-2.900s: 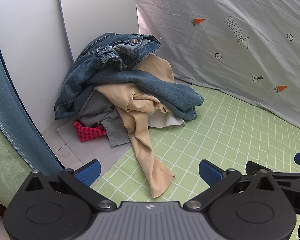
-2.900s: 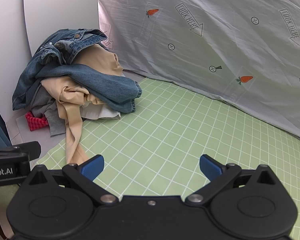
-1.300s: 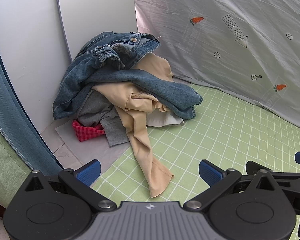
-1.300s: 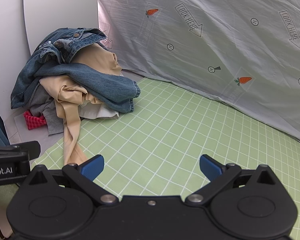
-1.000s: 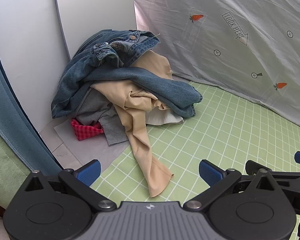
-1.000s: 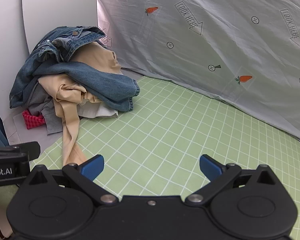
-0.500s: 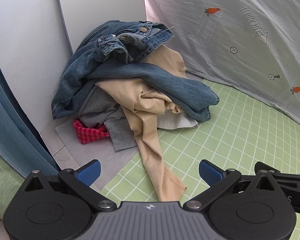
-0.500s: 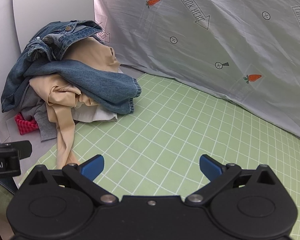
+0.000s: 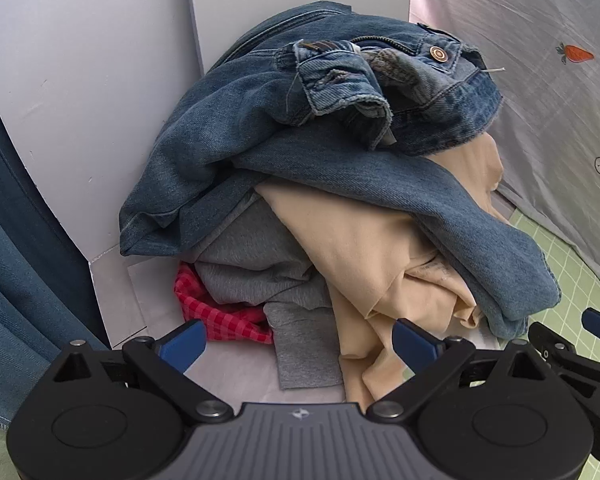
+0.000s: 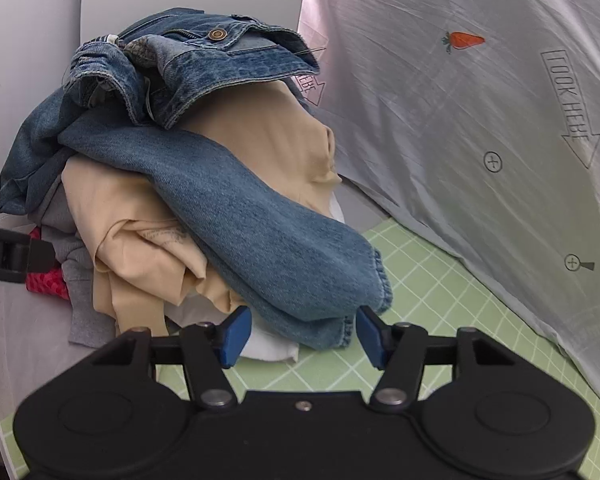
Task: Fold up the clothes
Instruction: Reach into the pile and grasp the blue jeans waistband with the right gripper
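Both hand-held grippers spread: left (image 9: 296, 342), right (image 10: 303, 336); green grid mat (image 10: 440, 320), grey sheet (image 10: 480, 120).

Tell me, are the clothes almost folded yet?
Not yet. Nothing looks folded: the jeans, beige top, grey top and red checked cloth all lie in one heap. In hand: the right gripper is open around the jeans' leg end, not gripping it; the left gripper is open near the heap. All the folding is left.
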`<state>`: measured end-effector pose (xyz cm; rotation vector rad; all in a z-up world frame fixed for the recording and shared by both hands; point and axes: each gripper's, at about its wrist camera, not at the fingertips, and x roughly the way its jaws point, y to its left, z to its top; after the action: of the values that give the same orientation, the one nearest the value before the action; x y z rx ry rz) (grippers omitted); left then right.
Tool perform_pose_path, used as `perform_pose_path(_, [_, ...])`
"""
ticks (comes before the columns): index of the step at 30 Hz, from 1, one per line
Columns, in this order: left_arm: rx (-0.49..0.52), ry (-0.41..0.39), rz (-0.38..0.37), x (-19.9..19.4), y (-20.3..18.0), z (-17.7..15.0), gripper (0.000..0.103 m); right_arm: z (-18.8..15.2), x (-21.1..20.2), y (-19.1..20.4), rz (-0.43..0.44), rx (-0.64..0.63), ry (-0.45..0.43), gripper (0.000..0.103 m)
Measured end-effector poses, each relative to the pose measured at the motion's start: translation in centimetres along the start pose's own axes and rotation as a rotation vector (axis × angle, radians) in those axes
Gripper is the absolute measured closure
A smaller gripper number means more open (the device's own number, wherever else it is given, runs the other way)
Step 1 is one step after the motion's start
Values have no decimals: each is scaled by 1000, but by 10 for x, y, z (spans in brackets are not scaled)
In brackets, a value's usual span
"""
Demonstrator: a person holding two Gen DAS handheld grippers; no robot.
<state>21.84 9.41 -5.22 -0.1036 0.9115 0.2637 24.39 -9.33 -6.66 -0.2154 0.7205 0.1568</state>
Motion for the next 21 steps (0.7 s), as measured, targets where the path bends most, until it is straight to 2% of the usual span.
perform_pose_path(5, [-39, 41, 9, 34, -7, 12, 9, 25, 32, 19, 87, -47, -42, 46])
perform_pose_path(10, [-64, 82, 24, 60, -12, 21, 11, 36, 61, 29, 107, -105, -33, 49])
perform_pose_path(11, [-72, 89, 23, 64, -12, 21, 11, 36, 63, 27, 122, -109, -36, 53])
perform_pose_path(12, [-77, 96, 23, 67, -13, 22, 11, 36, 63, 25, 142, -110, -45, 66])
perform_pose_path(13, [-80, 99, 28, 71, -15, 23, 11, 36, 64, 23, 162, -111, -53, 73])
perform_pose_path(15, [-84, 104, 40, 75, -17, 23, 11, 33, 57, 17, 161, -92, -99, 97])
perform_pose_path(21, [-71, 106, 49, 75, -22, 24, 11, 17, 14, 0, 101, -14, -223, 100])
